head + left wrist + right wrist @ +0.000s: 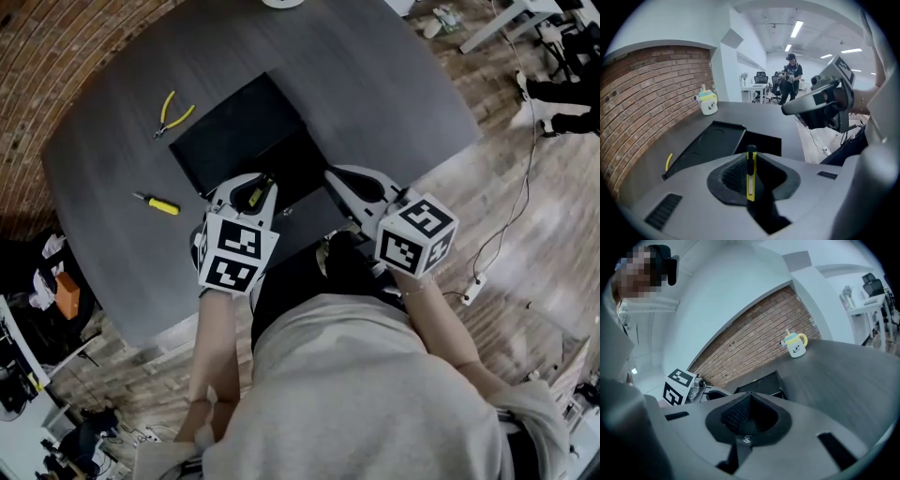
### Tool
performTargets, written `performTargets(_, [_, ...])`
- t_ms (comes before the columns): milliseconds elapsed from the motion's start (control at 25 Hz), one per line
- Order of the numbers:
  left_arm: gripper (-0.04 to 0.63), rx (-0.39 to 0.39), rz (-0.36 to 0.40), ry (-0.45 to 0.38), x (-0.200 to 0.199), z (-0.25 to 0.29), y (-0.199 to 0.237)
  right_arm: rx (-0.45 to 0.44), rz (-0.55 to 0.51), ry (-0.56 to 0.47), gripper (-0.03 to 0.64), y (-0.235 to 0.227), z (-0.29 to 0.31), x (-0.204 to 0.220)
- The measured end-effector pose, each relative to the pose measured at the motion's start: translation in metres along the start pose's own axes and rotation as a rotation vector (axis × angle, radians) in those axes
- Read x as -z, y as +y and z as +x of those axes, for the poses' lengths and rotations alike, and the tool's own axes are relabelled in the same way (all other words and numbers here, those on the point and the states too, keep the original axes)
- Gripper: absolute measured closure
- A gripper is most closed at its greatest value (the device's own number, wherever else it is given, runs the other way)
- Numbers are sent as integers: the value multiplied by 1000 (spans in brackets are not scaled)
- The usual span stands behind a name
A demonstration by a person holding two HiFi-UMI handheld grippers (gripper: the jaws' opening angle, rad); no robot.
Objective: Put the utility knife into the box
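My left gripper is shut on a yellow and black utility knife, which stands upright between the jaws. In the head view the knife shows at the left gripper, just at the near edge of the open black box. The box lies ahead of the left gripper, its lid folded out to the left. My right gripper hovers beside the box's near right corner; its jaws are pressed together with nothing between them.
Yellow-handled pliers lie left of the box and a yellow screwdriver lies nearer the table's left edge. A small mug stands at the far end of the dark table. A person stands beyond it.
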State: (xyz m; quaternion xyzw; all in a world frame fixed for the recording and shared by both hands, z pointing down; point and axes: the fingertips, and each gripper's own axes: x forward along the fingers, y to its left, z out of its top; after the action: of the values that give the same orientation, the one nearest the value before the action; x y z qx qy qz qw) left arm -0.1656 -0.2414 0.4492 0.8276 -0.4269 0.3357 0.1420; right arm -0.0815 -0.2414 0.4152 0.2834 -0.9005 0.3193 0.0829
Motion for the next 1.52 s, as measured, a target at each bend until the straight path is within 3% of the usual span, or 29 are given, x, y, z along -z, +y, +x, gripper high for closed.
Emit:
performTargets(120, [520, 24, 3, 42, 8, 12, -1, 17, 18, -22, 611, -6, -3, 3])
performTargets(520, [519, 75, 136, 195, 24, 52, -13, 70, 59, -72, 611, -24, -13, 0])
performTargets(1040, [520, 143, 110, 297, 41, 88, -22, 85, 120, -54, 611, -36, -12, 7])
performTargets(1280, [520, 151, 142, 353, 56, 93, -25, 98, 140, -50, 611, -42, -15, 10])
performTargets(1520, [518, 150, 136, 354, 58, 94, -24, 96, 139, -48, 611, -42, -13, 11])
